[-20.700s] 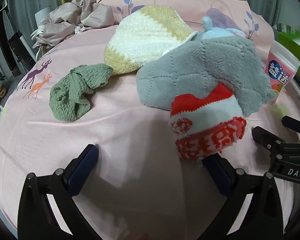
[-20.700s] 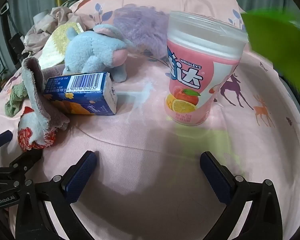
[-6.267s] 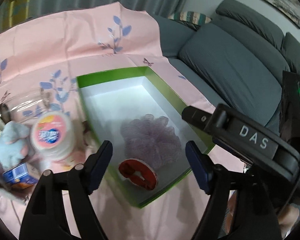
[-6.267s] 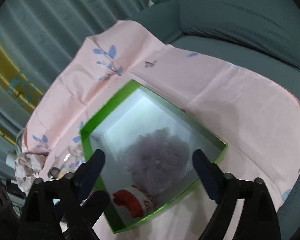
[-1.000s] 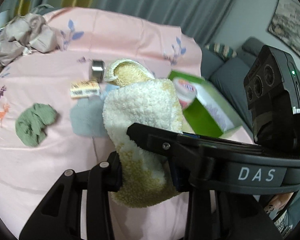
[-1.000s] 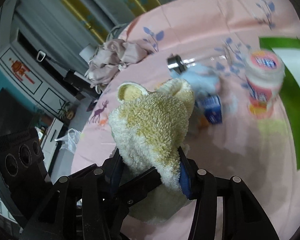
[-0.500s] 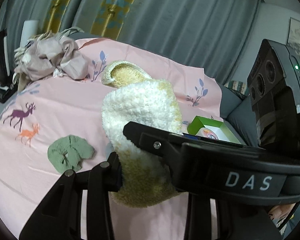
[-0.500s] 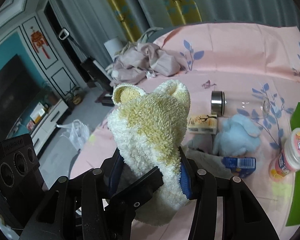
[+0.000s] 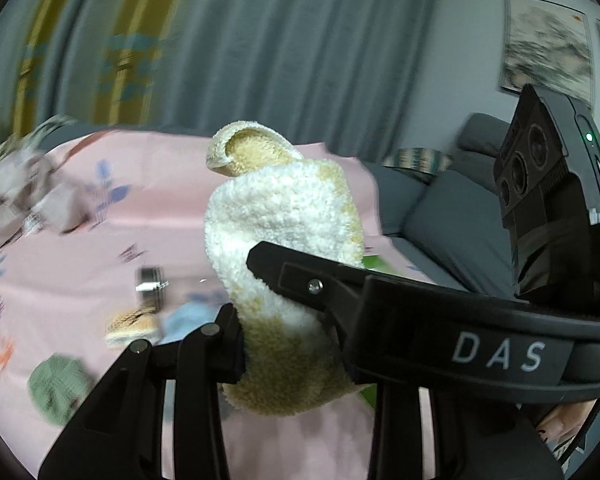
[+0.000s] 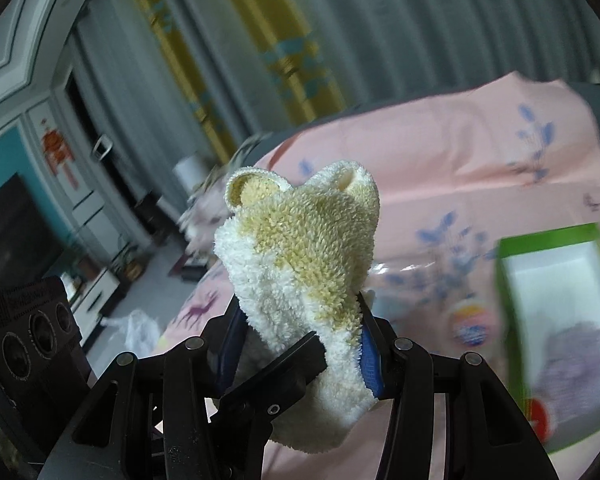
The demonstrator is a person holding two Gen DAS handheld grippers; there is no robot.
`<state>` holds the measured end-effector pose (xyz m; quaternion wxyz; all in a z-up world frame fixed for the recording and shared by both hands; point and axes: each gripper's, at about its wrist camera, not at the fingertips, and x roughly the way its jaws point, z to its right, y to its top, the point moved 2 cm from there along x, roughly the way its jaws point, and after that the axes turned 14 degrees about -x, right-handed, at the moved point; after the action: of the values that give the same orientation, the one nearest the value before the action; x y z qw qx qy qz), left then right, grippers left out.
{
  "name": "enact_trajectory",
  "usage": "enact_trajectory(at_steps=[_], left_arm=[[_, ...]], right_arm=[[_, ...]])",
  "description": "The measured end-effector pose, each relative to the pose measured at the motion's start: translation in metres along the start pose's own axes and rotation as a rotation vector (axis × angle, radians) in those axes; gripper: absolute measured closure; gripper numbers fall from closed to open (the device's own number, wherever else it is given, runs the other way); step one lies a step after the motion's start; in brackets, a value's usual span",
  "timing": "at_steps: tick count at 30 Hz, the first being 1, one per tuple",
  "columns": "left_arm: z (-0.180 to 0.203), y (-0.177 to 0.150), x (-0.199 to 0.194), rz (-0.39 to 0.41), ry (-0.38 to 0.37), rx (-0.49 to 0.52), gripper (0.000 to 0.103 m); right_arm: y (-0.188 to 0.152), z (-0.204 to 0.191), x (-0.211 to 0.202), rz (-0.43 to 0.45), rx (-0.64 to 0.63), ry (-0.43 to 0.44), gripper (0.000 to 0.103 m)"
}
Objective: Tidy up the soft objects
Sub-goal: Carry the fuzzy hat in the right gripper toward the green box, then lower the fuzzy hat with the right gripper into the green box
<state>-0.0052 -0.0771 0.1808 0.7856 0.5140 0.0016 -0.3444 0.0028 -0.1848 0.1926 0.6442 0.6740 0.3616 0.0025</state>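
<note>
Grey pleated curtains [image 9: 284, 52] with yellow patterned bands hang behind a surface draped in a pink cloth printed with blue leaves and small deer [image 9: 80, 264]; a dark grey sofa [image 9: 452, 216] stands at the right of the left wrist view. Held up above the cloth is the fluffy cream-and-yellow terry sock [image 9: 284, 264] — both claws grip it at once; the left claw [image 9: 288, 344] is clamped on its lower, yellower part, and the right claw [image 10: 300, 344], blue pads pressed against the fleece on either side, pinches it lower down, with the other claw's black finger crossing in front. The sock stands roughly upright, its open cuff at the top, clear of the cloth.

On the cloth below, blurred: a crumpled green towel [image 9: 58, 384] at the left, a small beige box [image 9: 132, 326], a pale blue plush toy [image 9: 190, 320] and a metal-capped clear jar lying on its side [image 9: 152, 288]. In the right wrist view a green-walled, white-lined box [image 10: 556, 276] sits at the right — a lilac fluffy ball [image 10: 572, 360] and something red lie inside it; a pink-labelled plastic tub [image 10: 470, 322] stands just left of the box.
</note>
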Motion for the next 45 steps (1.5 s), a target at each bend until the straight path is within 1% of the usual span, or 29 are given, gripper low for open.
enact_trajectory(at_steps=[2, 4, 7, 11, 14, 18, 21, 25, 27, 32, 35, 38, 45], left_arm=[[0.012, 0.0, 0.012, -0.005, -0.047, 0.018, 0.07], [0.024, 0.0, 0.026, -0.038, -0.085, 0.016, 0.07], [0.044, -0.001, 0.049, -0.082, -0.122, 0.041, 0.073], [0.075, -0.013, 0.078, -0.149, -0.162, 0.079, 0.074], [0.092, -0.024, 0.099, -0.201, -0.174, 0.098, 0.076], [0.11, -0.037, 0.127, -0.287, -0.19, 0.109, 0.076], [0.12, -0.048, 0.145, -0.351, -0.168, 0.12, 0.077], [0.134, -0.06, 0.162, -0.403, -0.158, 0.142, 0.077], [0.137, -0.065, 0.168, -0.422, -0.16, 0.142, 0.077], [0.142, -0.074, 0.183, -0.472, -0.135, 0.158, 0.077], [0.144, -0.08, 0.192, -0.504, -0.118, 0.165, 0.077], [0.141, -0.085, 0.198, -0.541, -0.104, 0.159, 0.077], [0.135, -0.09, 0.204, -0.577, -0.092, 0.139, 0.076]], right_arm=[[0.001, 0.014, -0.01, 0.02, 0.012, -0.042, 0.052], [0.001, 0.031, -0.017, 0.027, 0.046, -0.087, 0.052], [-0.004, 0.057, -0.03, 0.048, 0.096, -0.153, 0.056], [-0.019, 0.094, -0.048, 0.069, 0.185, -0.24, 0.062], [-0.031, 0.12, -0.057, 0.063, 0.26, -0.299, 0.067], [-0.05, 0.15, -0.067, 0.047, 0.361, -0.35, 0.069], [-0.063, 0.169, -0.069, 0.017, 0.421, -0.398, 0.07], [-0.074, 0.185, -0.07, -0.012, 0.471, -0.447, 0.071], [-0.078, 0.192, -0.071, -0.016, 0.49, -0.453, 0.071], [-0.09, 0.206, -0.069, -0.036, 0.544, -0.457, 0.071], [-0.095, 0.211, -0.066, -0.067, 0.565, -0.482, 0.071], [-0.102, 0.218, -0.063, -0.09, 0.594, -0.478, 0.071], [-0.108, 0.223, -0.059, -0.116, 0.618, -0.471, 0.071]])
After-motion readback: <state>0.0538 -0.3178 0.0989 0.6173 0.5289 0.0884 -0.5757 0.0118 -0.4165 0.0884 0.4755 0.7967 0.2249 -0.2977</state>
